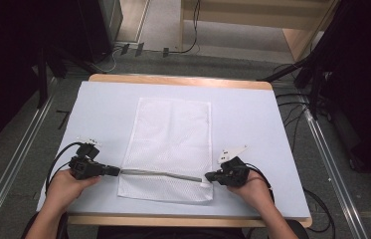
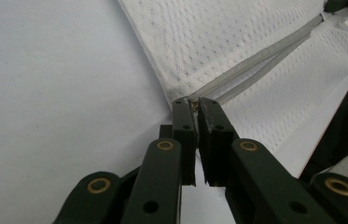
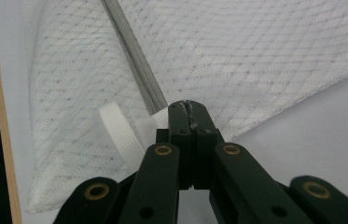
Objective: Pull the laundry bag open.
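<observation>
Lying flat, one mesh bag (image 1: 169, 147), one zipper (image 1: 160, 174), two claws seemingly pinching it.

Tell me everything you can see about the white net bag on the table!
The net bag is white, flat and see-through mesh, shaped like a tall rectangle. It lies in the middle of the pale blue table. A grey zipper runs across its near end, and a white ribbon loop sits beside the zipper's right end. The left gripper pinches the zipper's left end, where something small and brassy shows between its fingers. The right gripper pinches the bag's right edge.
</observation>
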Action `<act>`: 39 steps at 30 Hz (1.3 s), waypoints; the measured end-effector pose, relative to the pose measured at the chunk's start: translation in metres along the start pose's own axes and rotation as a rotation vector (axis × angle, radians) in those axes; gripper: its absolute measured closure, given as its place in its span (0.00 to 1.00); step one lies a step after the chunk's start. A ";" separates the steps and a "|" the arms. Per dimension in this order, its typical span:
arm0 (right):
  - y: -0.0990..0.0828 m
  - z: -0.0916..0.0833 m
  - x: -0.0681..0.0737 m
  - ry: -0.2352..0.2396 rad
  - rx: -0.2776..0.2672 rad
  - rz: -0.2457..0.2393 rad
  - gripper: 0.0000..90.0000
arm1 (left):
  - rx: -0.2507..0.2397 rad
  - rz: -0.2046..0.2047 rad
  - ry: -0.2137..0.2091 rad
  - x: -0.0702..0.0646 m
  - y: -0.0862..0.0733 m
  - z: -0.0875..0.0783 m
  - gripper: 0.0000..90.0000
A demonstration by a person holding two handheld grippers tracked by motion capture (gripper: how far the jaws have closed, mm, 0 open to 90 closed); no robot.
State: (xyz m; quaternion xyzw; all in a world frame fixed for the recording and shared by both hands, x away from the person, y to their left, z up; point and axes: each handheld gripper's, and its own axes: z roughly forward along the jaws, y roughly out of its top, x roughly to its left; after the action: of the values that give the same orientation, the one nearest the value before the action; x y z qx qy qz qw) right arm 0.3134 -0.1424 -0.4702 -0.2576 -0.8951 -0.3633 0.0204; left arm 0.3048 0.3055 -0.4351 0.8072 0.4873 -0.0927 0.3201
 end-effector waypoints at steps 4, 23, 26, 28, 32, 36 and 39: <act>0.001 0.000 -0.001 0.003 0.002 0.005 1.00 | -0.032 0.018 -0.012 -0.001 0.000 -0.002 0.89; 0.005 -0.022 -0.019 -0.084 -0.148 0.118 0.56 | -0.194 0.059 0.152 0.011 0.007 -0.014 0.50; 0.002 -0.026 -0.025 -0.102 -0.166 0.144 0.50 | -0.197 0.055 0.186 0.016 0.009 -0.015 0.48; -0.002 -0.029 -0.032 -0.136 -0.183 0.151 0.46 | -0.202 0.053 0.215 0.021 0.009 -0.016 0.45; -0.006 -0.033 -0.038 -0.161 -0.197 0.178 0.42 | -0.223 0.051 0.229 0.024 0.008 -0.019 0.41; -0.010 -0.035 -0.044 -0.187 -0.198 0.216 0.40 | -0.231 0.049 0.258 0.027 0.009 -0.020 0.40; -0.013 -0.036 -0.045 -0.201 -0.197 0.231 0.40 | -0.238 0.051 0.264 0.029 0.009 -0.021 0.38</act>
State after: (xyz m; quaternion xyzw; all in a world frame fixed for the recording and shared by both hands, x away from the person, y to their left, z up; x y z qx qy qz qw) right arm 0.3407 -0.1939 -0.4622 -0.3944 -0.8172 -0.4170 -0.0527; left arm 0.3240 0.3359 -0.4280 0.7807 0.5121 0.0807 0.3489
